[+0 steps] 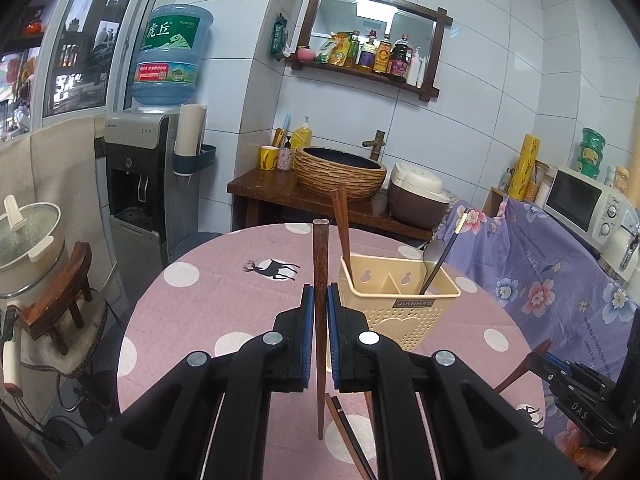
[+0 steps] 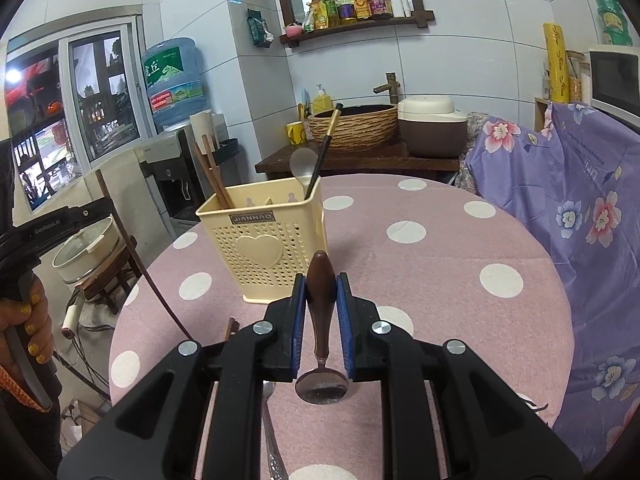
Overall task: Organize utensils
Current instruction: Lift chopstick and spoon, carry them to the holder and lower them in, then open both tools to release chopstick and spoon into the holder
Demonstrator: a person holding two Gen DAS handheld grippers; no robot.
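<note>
Left gripper [image 1: 320, 300] clamps upright chopstick [image 1: 320, 264] | right gripper [image 2: 321, 292] clamps spoon [image 2: 321, 292], handle up | holder [image 1: 398, 300] just right of chopstick, left hand nearer

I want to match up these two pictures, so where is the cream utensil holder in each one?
Left wrist view: the utensil holder stands right of centre, just beyond the left gripper.
Right wrist view: it stands left of centre, beyond the right gripper.
Shared landmark: the woven basin behind the table.
</note>
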